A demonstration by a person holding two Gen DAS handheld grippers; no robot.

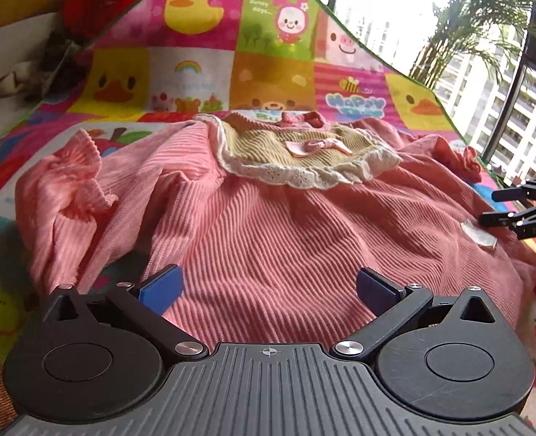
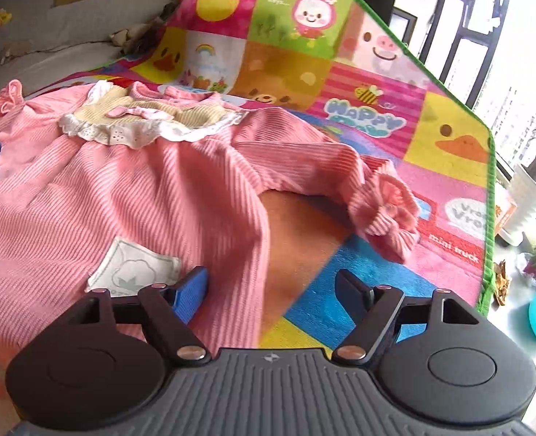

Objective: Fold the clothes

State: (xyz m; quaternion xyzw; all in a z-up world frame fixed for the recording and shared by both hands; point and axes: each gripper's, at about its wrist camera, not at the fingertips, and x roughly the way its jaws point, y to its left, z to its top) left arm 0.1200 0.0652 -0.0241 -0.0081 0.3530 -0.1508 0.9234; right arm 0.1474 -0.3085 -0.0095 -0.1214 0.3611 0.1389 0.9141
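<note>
A pink ribbed dress is lying spread face up on a colourful cartoon play mat, filling the middle of the left wrist view and the left half of the right wrist view. Its beige knitted bib, edged with white lace and carrying a small pink bow, is sitting in the upper centre of the left wrist frame and in the upper left of the right wrist frame.

The left claw is hovering at the bottom of its own frame with its blue-padded fingers spread wide, released and gripping nothing; the skirt of the dress is lying between and beyond them. Whether the pads are touching the fabric cannot be told. One sleeve with a ruffled cuff is lying bunched at the left of that frame.

The right claw is likewise standing released at the bottom of its view, its left finger over the hem edge of the dress just beside a white square label, its right finger over bare mat. The other sleeve is stretching toward the centre right of that frame, ending in a ruffled cuff resting on the mat.

In the left wrist view the right claw is showing at the right edge, near the label. A window with buildings and a palm is filling the upper right there.
</note>
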